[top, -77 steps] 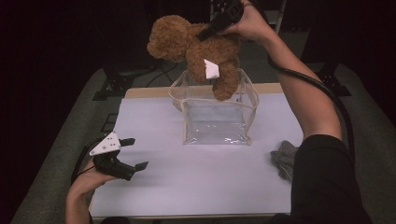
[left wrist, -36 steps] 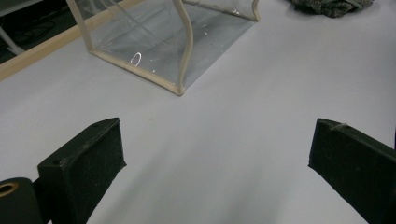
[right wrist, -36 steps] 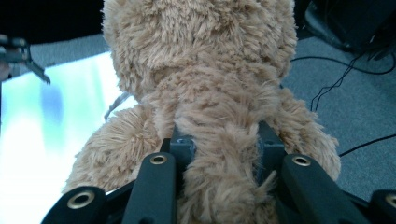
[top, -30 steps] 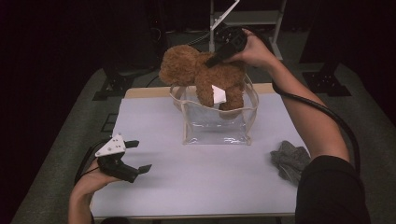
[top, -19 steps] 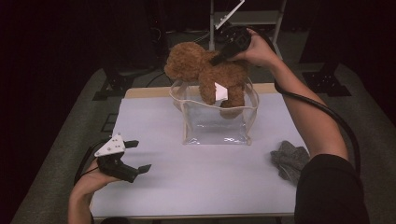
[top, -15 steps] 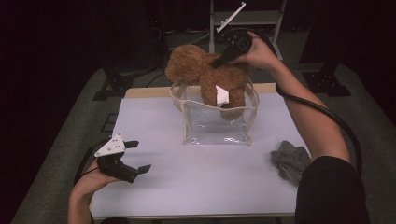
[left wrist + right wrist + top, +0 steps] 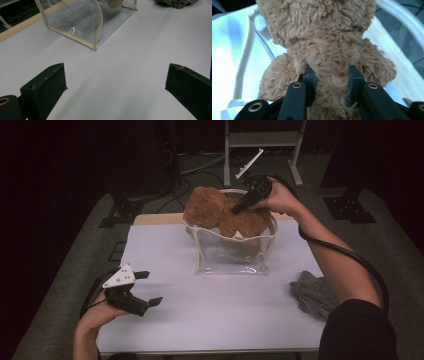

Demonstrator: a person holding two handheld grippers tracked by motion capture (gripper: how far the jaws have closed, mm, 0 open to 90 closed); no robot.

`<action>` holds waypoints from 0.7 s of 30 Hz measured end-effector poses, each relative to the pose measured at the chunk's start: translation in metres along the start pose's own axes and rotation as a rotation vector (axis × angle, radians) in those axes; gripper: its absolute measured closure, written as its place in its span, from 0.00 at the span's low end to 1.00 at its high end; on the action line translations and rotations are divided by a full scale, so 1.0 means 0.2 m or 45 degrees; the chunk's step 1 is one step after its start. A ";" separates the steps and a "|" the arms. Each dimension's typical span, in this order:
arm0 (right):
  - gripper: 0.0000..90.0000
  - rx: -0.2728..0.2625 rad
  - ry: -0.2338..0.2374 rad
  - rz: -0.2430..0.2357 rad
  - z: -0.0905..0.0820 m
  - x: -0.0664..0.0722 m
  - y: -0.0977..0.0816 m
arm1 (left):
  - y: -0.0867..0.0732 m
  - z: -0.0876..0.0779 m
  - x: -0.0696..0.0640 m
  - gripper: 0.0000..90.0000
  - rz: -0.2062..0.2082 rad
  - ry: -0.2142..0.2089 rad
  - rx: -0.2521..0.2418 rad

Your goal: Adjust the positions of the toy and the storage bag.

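The white desk [image 7: 220,315] fills the frame's middle. At upper centre the clear bag [image 7: 235,257] holds the brown teddy bear [image 7: 225,217], partly inside. The right claw [image 7: 239,207] pinches the bear's back. At lower left, the left claw [image 7: 145,287] stands spread, empty.

One teddy bear [image 7: 225,217], one clear bag [image 7: 235,255], one cloth [image 7: 314,294]

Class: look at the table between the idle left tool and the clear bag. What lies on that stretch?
Nothing: bare white table runs from the open left tool to the clear bag, as the left gripper view and high view show.
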State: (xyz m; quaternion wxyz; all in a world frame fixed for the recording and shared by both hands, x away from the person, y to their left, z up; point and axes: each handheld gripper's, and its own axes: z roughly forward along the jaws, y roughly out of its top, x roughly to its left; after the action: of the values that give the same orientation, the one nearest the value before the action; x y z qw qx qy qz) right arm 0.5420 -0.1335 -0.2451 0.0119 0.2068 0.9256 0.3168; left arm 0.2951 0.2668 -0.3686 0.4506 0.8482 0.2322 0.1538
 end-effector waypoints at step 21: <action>0.51 0.047 0.024 0.006 0.11 0.01 -0.05 | 0.00 0.00 0.00 0.03 0.001 0.000 0.001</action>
State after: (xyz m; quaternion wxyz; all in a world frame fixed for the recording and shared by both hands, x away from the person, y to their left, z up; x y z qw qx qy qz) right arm 0.5397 -0.1277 -0.2686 -0.0013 0.2060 0.9309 0.3016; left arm 0.2946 0.2667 -0.3684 0.4501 0.8485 0.2318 0.1539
